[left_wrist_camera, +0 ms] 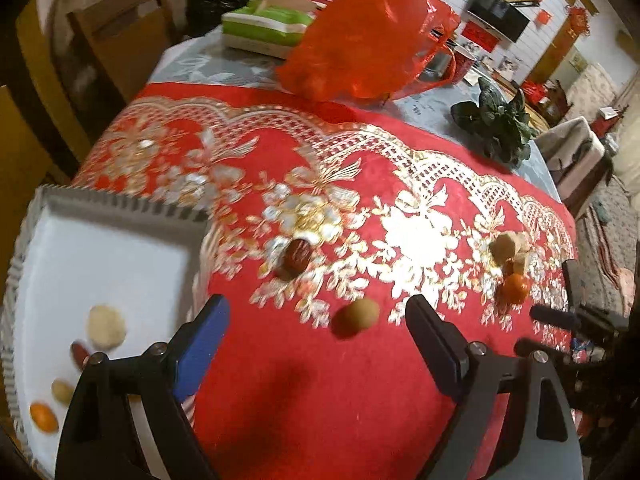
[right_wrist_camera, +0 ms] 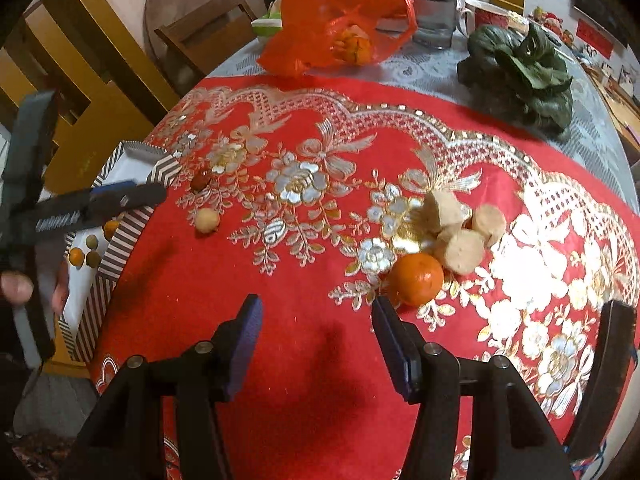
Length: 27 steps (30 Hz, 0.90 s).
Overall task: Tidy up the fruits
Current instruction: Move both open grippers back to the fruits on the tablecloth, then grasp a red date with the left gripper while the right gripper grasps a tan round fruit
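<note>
Red tablecloth point(left_wrist_camera: 360, 380); both tongs point(left_wrist_camera: 316, 344) point(right_wrist_camera: 316, 332) wide, empty.

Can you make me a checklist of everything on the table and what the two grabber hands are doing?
Surface: red and gold tablecloth over a pale lace cloth.
Job's things: white tray at the left edge with a few small fruits inside; on the cloth a tangerine, beige chunks, a small yellowish fruit and a red date.
Clutter: red plastic bag, leafy greens, tissue box, mug.
Grippers: left gripper open, empty; right gripper open, empty, beside the tangerine.
Cables: nothing seen.
Surroundings: wooden chairs, red decorations on walls.
</note>
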Available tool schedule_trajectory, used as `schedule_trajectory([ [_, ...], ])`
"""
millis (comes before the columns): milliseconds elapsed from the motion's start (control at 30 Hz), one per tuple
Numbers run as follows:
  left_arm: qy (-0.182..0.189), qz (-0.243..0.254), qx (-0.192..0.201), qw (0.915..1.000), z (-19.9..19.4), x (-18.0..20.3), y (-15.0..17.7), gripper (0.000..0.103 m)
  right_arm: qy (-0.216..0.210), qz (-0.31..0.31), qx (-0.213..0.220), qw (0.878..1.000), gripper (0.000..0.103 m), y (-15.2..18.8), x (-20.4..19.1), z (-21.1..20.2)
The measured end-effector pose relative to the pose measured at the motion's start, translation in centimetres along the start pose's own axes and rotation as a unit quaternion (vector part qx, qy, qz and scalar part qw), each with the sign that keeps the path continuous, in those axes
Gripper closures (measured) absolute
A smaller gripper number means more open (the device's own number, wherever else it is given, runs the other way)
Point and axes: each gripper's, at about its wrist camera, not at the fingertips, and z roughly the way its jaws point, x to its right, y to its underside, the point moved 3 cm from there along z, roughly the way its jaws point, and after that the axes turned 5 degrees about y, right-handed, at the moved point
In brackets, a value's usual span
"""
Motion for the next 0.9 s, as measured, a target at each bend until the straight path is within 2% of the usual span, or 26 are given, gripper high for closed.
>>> schedule_trajectory([
  [100,0.000,0.015,-0.006,0.9999,1.4,0.0,-1.0,0.015,-0.003,-0.002,-0.002,1.000,0.042,0.2,-0.3,0.2],
  [200,-0.002,0.033,-0.016,0.9993,2.7,0.1,-1.6,0.022,-0.005,-0.002,-0.003,1.000,0.042,0.3,-0.6,0.2],
  [267,0.001,0.040,-0.025,0.9989,3.5,0.0,-2.0,0.030,-0.006,0.000,-0.002,1.000,0.042,0.2,-0.7,0.3],
  [333,-0.001,0.043,-0.037,0.9984,4.4,-0.4,-2.1,0.046,-0.008,0.001,-0.001,1.000,0.042,0.1,-0.9,0.4],
  [433,0.003,0.044,-0.053,0.9976,5.5,-0.9,-2.1,0.063,-0.010,0.001,0.000,1.000,0.042,-0.2,-1.2,0.7],
  [500,0.006,0.043,-0.054,0.9976,5.9,-1.1,-2.2,0.070,-0.013,0.000,-0.001,1.000,0.042,-0.4,-1.6,0.9],
  [567,0.013,0.044,-0.051,0.9977,6.0,-1.2,-2.3,0.085,-0.018,-0.003,-0.001,1.000,0.042,-0.7,-2.2,1.1],
  [700,0.019,0.046,-0.050,0.9975,5.6,-1.1,-2.1,0.085,-0.037,-0.021,0.006,0.999,0.042,-1.7,-4.2,1.8],
  [900,0.009,0.032,-0.030,0.9990,3.0,-1.4,-1.9,0.085,-0.048,-0.071,0.018,0.996,0.042,-3.9,-8.2,3.8],
])
